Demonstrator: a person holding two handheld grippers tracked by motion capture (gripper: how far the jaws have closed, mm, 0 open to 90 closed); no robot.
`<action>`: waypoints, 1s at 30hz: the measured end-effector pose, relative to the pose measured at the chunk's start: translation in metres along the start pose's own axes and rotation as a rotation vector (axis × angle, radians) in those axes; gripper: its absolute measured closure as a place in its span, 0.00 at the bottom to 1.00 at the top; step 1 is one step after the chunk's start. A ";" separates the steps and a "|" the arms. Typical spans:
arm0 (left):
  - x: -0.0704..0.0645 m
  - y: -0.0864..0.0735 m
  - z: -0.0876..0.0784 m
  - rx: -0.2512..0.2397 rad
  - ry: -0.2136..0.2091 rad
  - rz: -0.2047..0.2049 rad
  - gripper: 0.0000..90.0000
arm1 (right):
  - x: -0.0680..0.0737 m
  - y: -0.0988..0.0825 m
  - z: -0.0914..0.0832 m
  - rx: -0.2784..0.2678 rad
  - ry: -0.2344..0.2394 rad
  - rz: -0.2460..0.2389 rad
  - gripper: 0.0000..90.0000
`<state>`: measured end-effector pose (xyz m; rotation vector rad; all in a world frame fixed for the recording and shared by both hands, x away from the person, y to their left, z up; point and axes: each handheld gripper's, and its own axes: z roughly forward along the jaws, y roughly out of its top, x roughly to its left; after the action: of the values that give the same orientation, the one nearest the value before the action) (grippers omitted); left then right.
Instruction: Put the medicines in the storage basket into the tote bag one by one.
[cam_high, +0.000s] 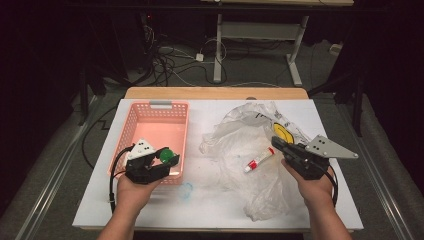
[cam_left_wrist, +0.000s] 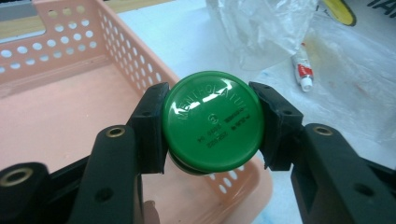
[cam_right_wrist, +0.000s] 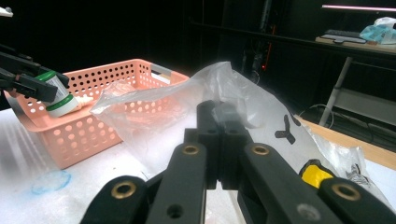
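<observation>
Left fingers clamped partway, right fingers fully together.

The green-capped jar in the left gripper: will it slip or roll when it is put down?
The green-capped jar looks round and glossy, so it may slip between the left gripper pads. On its side it would probably roll; the pink basket walls should stop it. It seems small and likely light.
</observation>
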<state>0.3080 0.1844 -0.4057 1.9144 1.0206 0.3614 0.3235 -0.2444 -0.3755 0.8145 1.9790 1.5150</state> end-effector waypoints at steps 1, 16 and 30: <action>-0.002 0.001 0.000 0.000 -0.006 0.007 0.55 | 0.000 0.000 0.000 0.000 0.000 -0.001 1.00; -0.031 0.002 0.015 -0.004 -0.085 0.062 0.55 | 0.002 -0.001 0.002 0.009 0.003 -0.001 1.00; -0.061 0.001 0.038 0.023 -0.155 0.118 0.55 | 0.004 -0.002 0.005 0.018 0.012 -0.006 1.00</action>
<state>0.2934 0.1146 -0.4169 1.9950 0.8155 0.2642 0.3241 -0.2388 -0.3788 0.8078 2.0042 1.5039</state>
